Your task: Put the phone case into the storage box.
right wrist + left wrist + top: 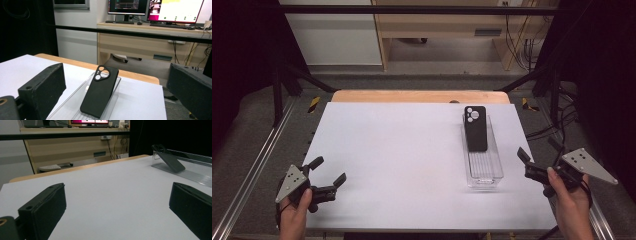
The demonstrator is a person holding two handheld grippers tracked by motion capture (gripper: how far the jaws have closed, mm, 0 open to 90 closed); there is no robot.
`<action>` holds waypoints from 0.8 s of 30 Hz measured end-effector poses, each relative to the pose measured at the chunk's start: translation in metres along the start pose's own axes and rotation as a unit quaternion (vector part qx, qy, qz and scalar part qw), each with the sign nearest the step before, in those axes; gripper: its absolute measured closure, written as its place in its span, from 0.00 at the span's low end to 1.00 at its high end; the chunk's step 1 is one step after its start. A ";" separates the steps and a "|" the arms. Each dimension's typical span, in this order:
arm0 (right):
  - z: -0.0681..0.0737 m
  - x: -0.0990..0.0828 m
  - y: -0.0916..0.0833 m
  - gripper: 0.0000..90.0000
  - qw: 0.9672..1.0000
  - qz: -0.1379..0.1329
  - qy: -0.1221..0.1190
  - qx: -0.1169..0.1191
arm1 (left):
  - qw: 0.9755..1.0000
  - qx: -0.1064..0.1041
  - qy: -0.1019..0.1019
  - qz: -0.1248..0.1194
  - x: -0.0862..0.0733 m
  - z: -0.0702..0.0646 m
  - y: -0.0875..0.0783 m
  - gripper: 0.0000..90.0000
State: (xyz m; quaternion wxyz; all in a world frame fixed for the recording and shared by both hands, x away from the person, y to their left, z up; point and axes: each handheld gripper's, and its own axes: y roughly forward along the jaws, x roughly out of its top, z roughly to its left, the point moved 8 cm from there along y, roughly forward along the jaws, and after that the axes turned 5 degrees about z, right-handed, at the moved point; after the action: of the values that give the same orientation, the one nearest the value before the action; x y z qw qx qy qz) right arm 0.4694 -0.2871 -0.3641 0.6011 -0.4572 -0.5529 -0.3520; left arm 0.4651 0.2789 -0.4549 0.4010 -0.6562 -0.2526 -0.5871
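On the white table [402, 165], toward its right side, a clear tray [484, 172] lies lengthwise, and a black phone case [475, 128] sits in its far half, camera cut-outs at the far end. In the right gripper view the case [100, 91] leans tilted, its top propped on the far wall of the tray [72, 102] and its bottom edge down on the ribbed floor. Your left gripper [328, 177] rests at the near left corner of the table, held in your left hand [294, 210], its jaws spread wide apart with nothing between them; the grey three-cornered plate rides on top. In the left gripper view the two black jaws stand far apart over bare white surface, with the tray [185, 171] and the tilted case [170, 161] well off to the upper right. Your right gripper [539, 150] hovers at the table's right edge, just beside the near end of the tray, gripped in your right hand [569, 200]; its jaws are likewise wide open and empty. Seen along those jaws, the case stands between them but farther off, touched by neither. Beyond the table's wooden far edge [419, 96] a desk [150, 42] carries lit monitors [175, 10], and cables [519, 47] hang at its right.
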 end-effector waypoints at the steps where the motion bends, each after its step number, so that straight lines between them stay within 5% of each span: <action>1: 0.001 -0.001 -0.001 0.02 1.000 -0.001 0.000 0.001 | 1.000 0.000 0.004 0.000 0.000 0.000 0.000 0.01; 24: 0.014 -0.033 -0.014 0.03 1.000 0.008 0.009 0.019 | 1.000 -0.007 0.006 -0.003 0.001 -0.005 0.001 0.01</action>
State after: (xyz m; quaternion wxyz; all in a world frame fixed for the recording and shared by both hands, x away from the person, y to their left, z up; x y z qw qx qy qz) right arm 0.4468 -0.2815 -0.3949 0.6175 -0.4471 -0.5499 -0.3411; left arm 0.4633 0.2740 -0.4538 0.3956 -0.6552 -0.2481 -0.5939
